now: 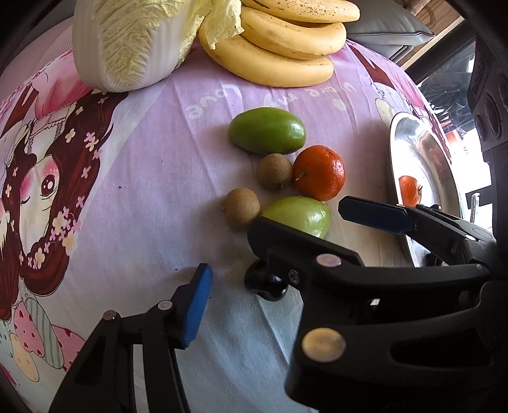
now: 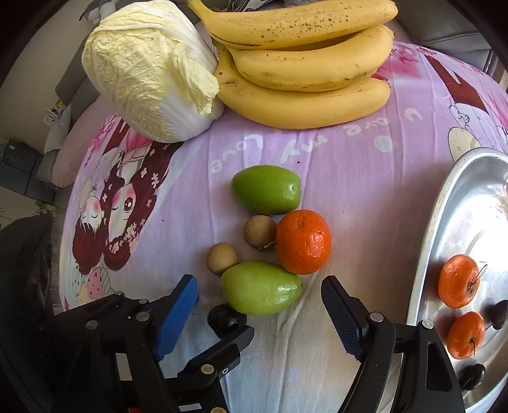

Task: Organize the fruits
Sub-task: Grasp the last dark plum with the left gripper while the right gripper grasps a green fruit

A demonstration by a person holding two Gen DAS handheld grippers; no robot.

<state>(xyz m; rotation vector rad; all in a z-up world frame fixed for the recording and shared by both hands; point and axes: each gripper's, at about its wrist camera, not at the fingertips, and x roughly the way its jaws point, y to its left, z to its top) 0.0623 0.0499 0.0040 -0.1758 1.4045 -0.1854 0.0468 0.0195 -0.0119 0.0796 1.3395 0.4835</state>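
On the pink cartoon cloth lie two green fruits [image 2: 266,189] [image 2: 261,287], a mandarin [image 2: 303,241], two small brown fruits [image 2: 259,232] [image 2: 222,258] and a dark plum [image 2: 226,318]. The same cluster shows in the left wrist view: near green fruit [image 1: 300,214], mandarin [image 1: 319,173], plum [image 1: 266,282]. My right gripper [image 2: 258,313] is open, its jaws on either side of the near green fruit and plum. My left gripper [image 1: 273,241] is open just behind the plum. A steel tray [image 2: 444,222] at the right holds two mandarins [image 2: 458,281] [image 2: 466,334] and dark plums.
A napa cabbage [image 2: 149,70] and a bunch of bananas [image 2: 301,70] lie at the far side of the cloth. The tray's rim [image 1: 395,149] stands close to my left gripper's right finger. A grey cushion [image 1: 387,25] is behind the bananas.
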